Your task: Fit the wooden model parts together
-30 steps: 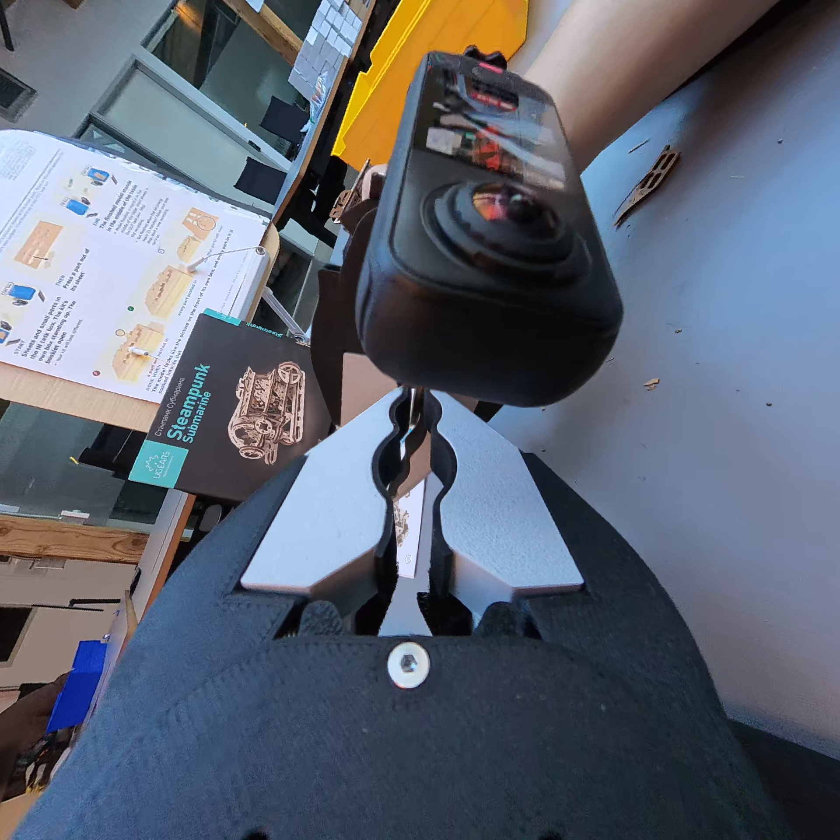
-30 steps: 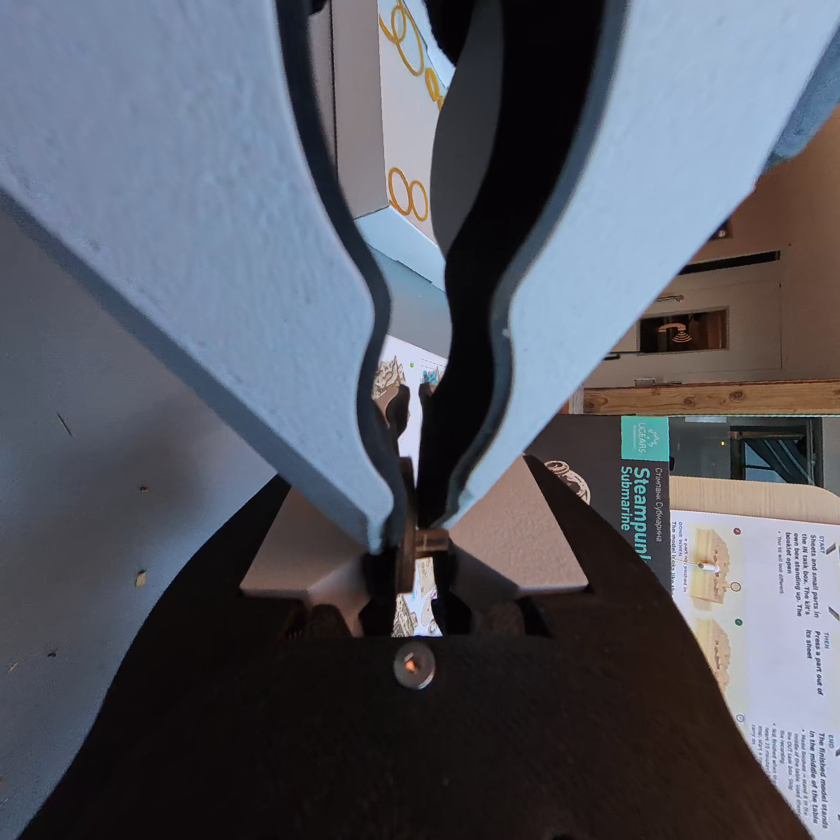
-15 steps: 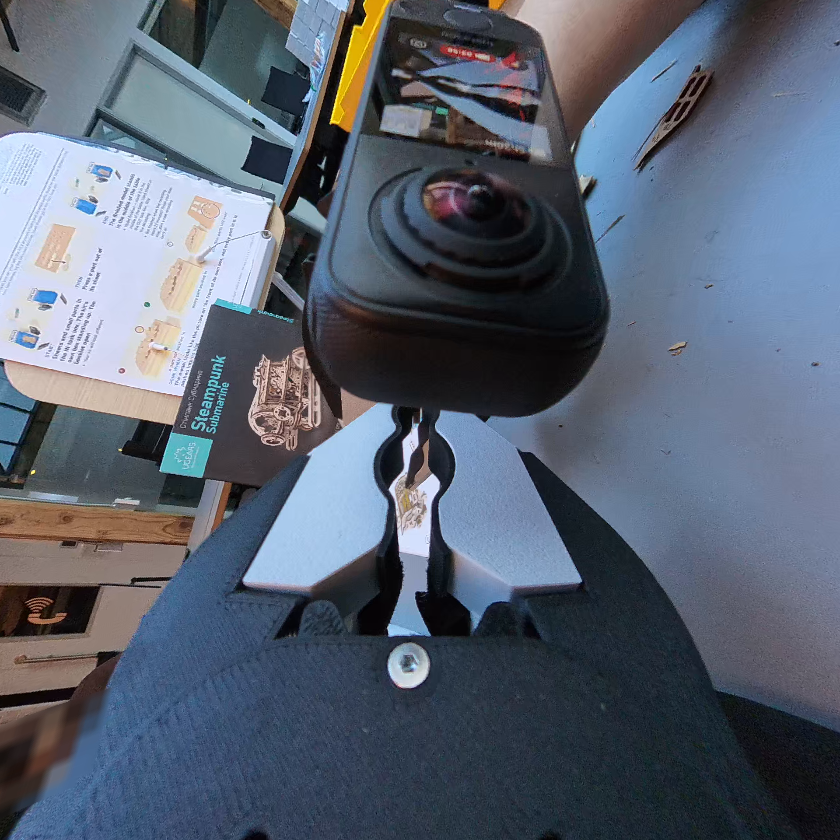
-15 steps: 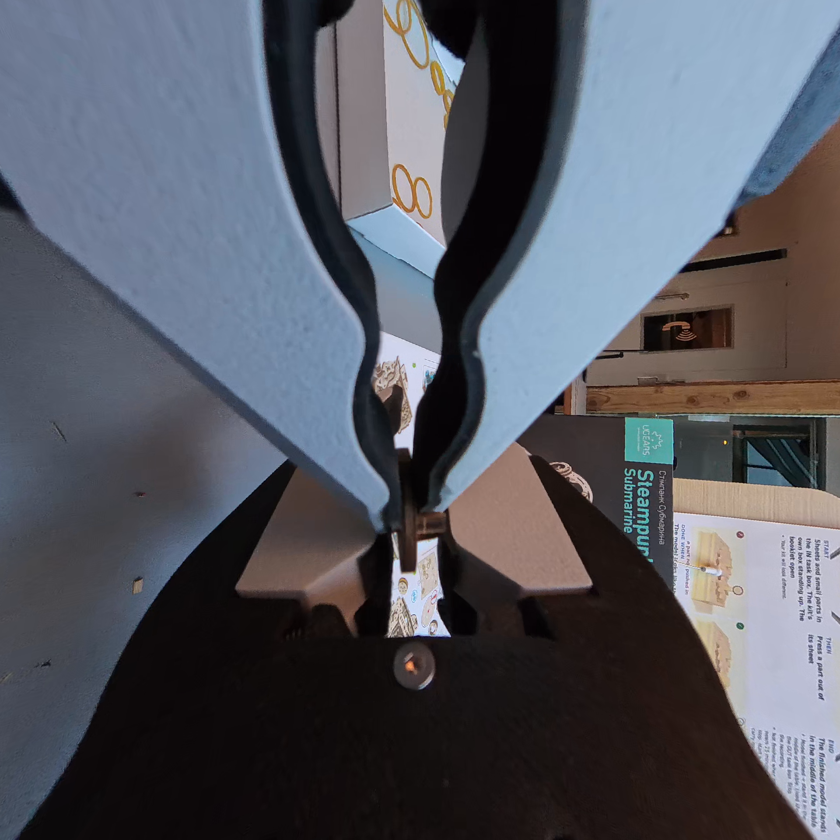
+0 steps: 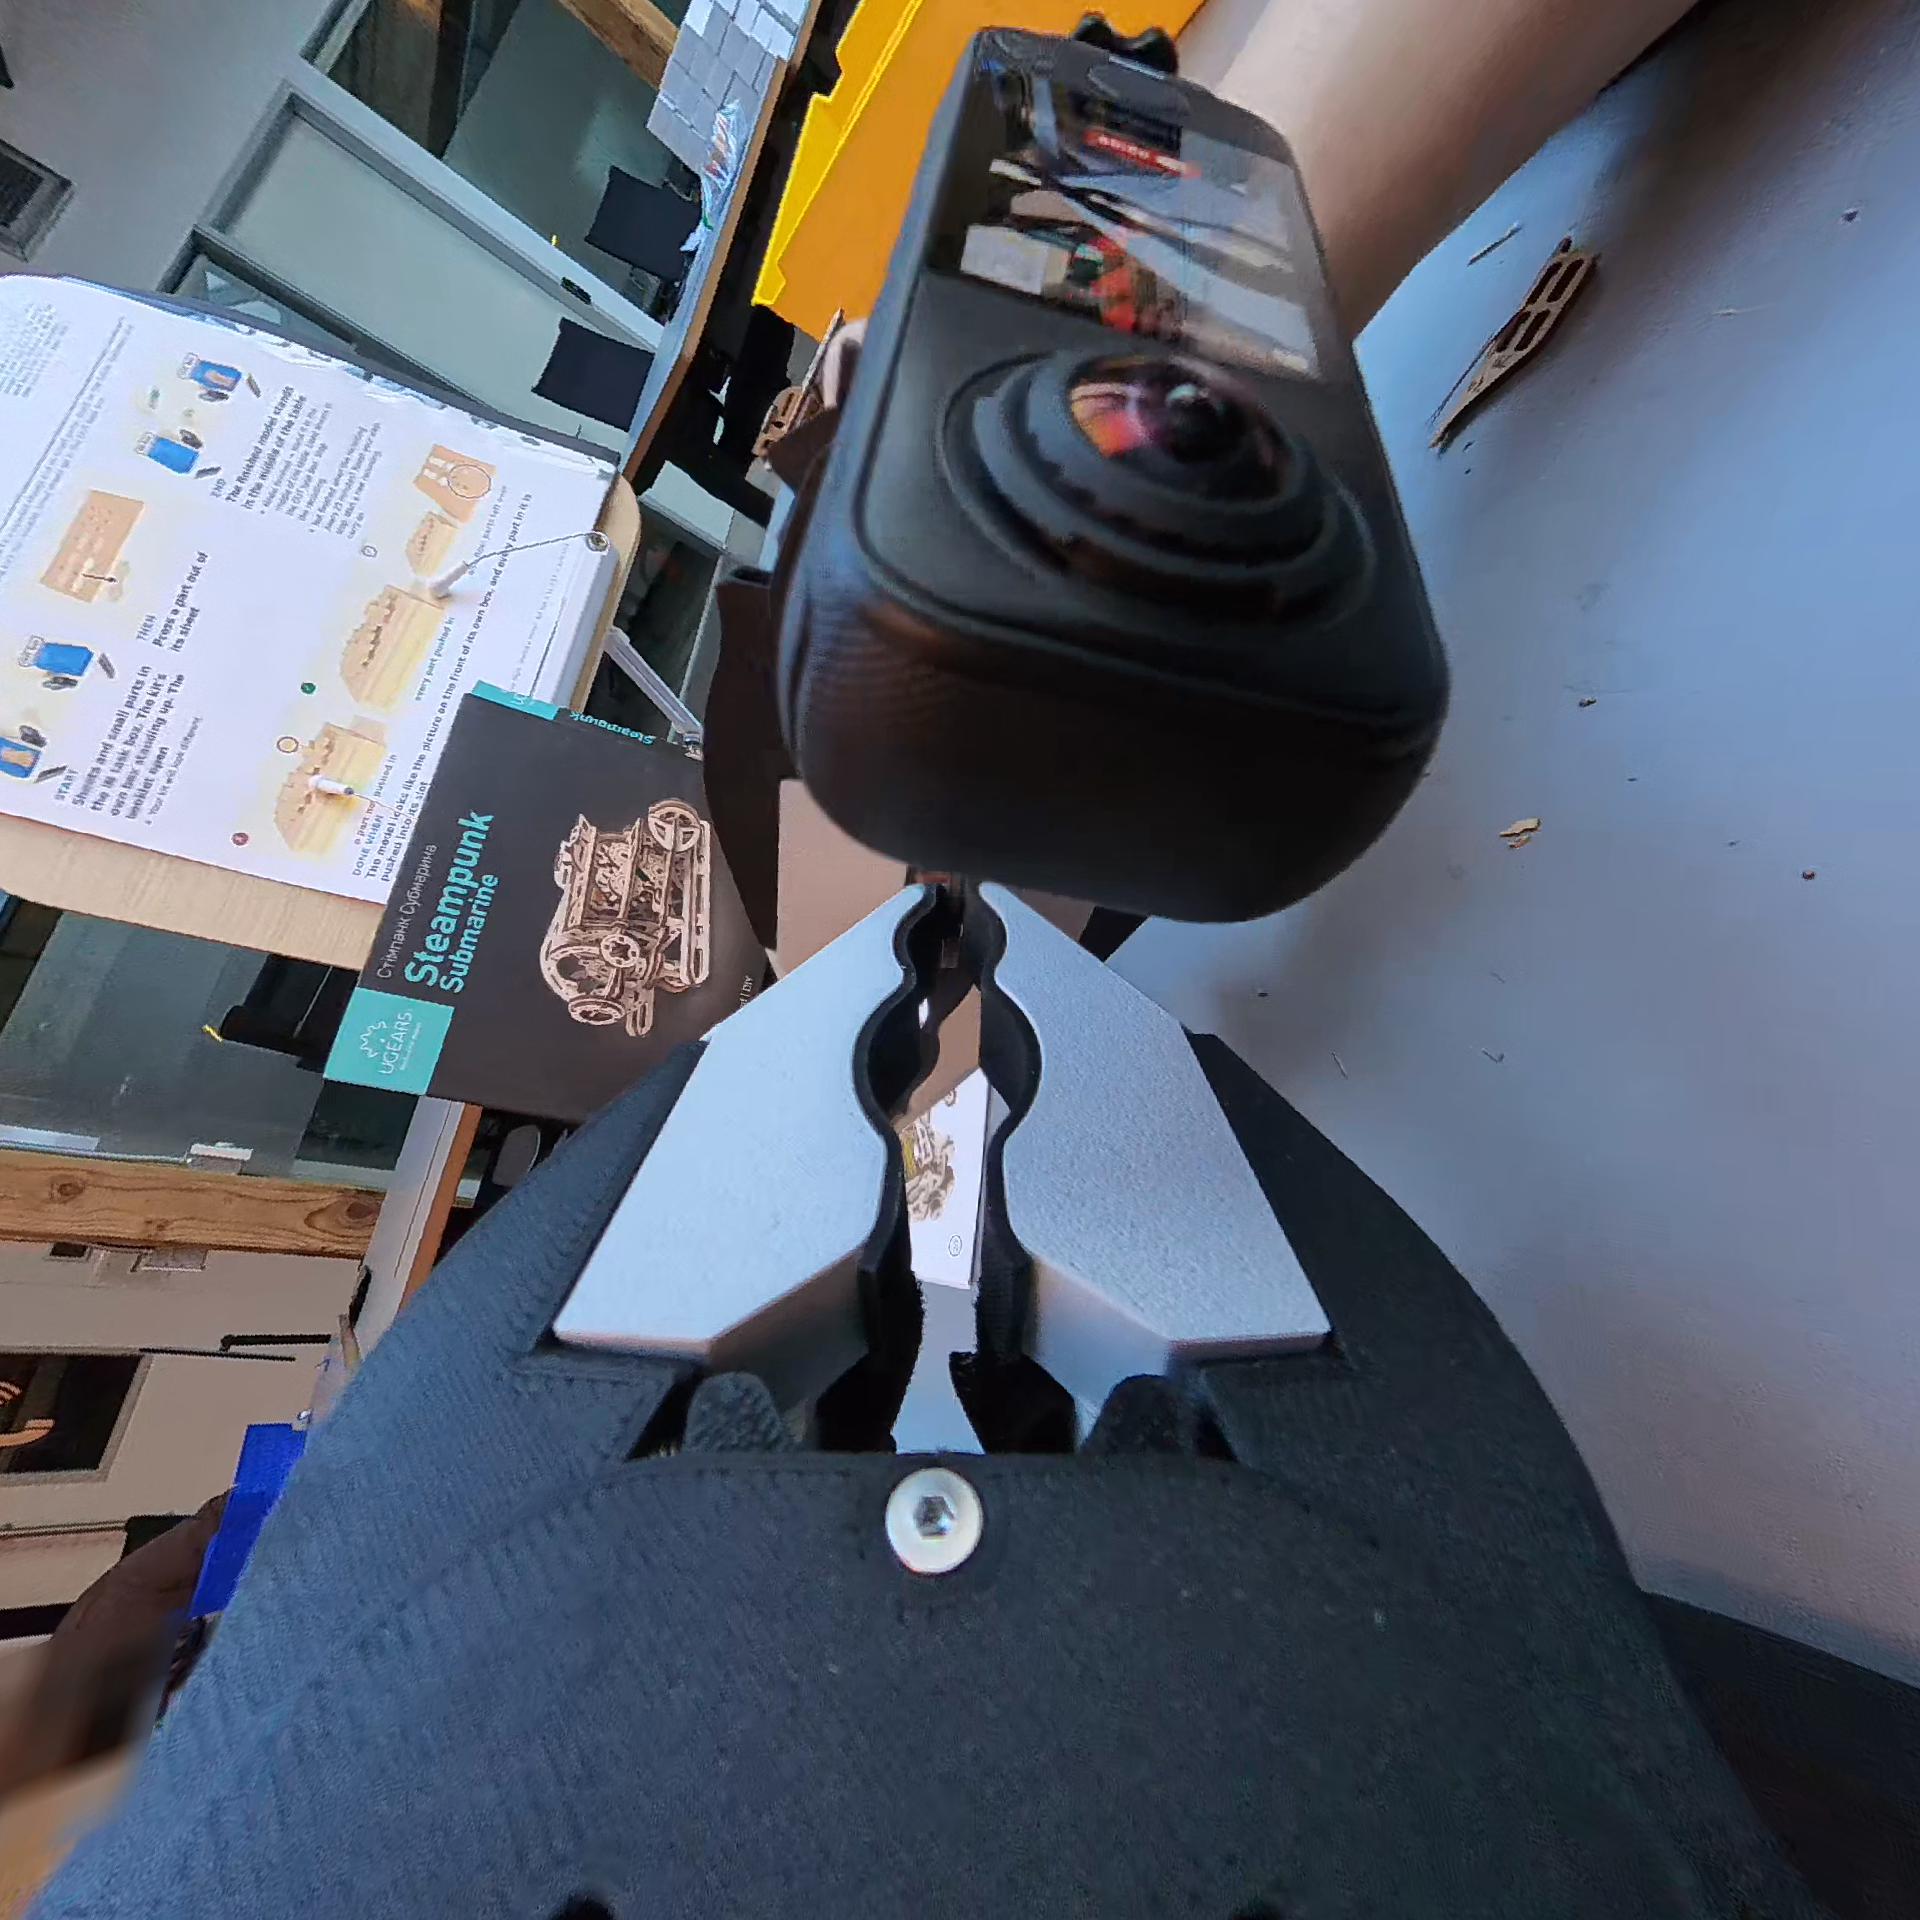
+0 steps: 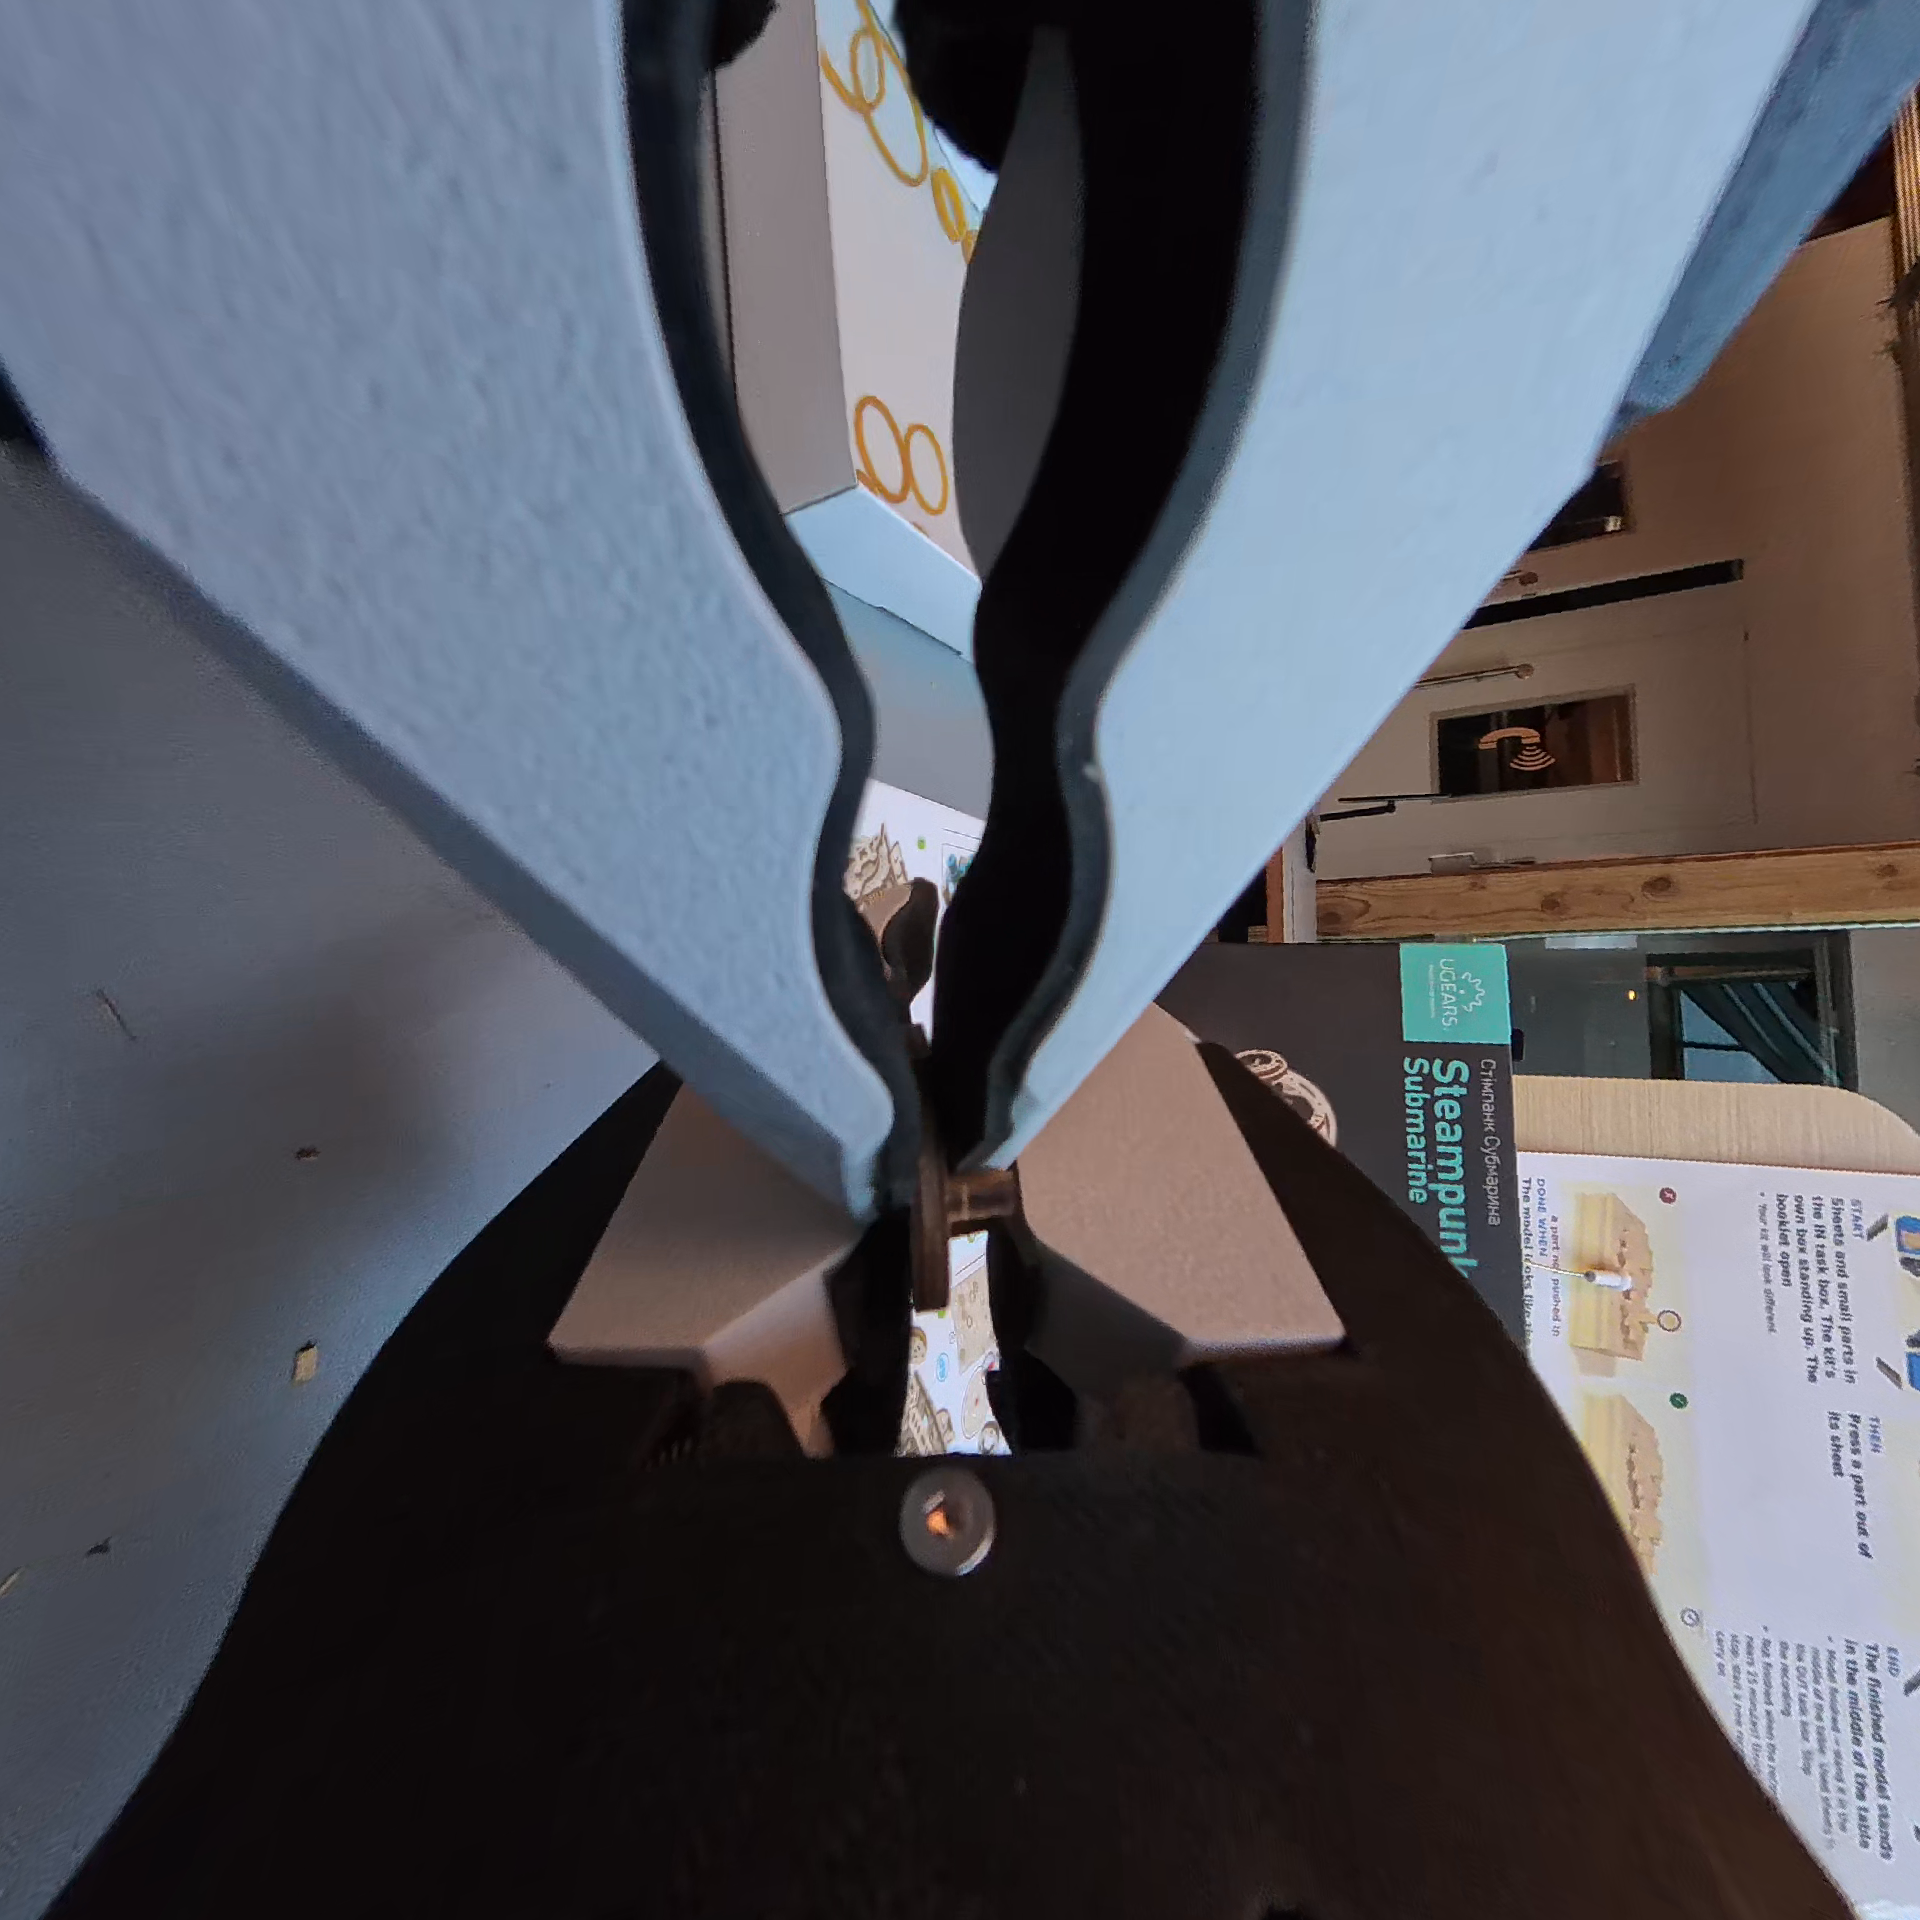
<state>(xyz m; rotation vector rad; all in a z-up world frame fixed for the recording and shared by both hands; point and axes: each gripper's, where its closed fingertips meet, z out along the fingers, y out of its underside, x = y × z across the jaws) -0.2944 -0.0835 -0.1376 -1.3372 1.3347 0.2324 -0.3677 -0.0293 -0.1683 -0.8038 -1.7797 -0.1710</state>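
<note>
1. Wooden disc with peg (image 6: pixel 940 1210): small round part, edge-on, with a short stub to one side; seen in the right wrist view where the two sets of fingertips meet, lifted clear of the grey table (image 6: pixel 239 1039).
2. Left gripper (image 6: pixel 925 1132): pale fingers reaching in from above in the right wrist view, tips clenched on the disc.
3. Right gripper (image 6: pixel 940 1278): jaws drawn near each other around the disc's lower edge and peg; whether they pinch or merely flank it, I cannot tell.
4. Step in hand, judged: pressing the peg and disc together. Advice: keep both tools on one axis, push straight, avoid twisting, lest thin wood snap or slip.
5. Camera (image 5: pixel 1112 468): black, mounted on the right tool, filling the left wrist view.
6. Kit box (image 5: pixel 540 914): dark, standing beside the instruction sheet (image 5: pixel 260 582).
7. Offcut (image 5: pixel 1517 332): perforated wooden scrap lying on the table, well apart.
</note>
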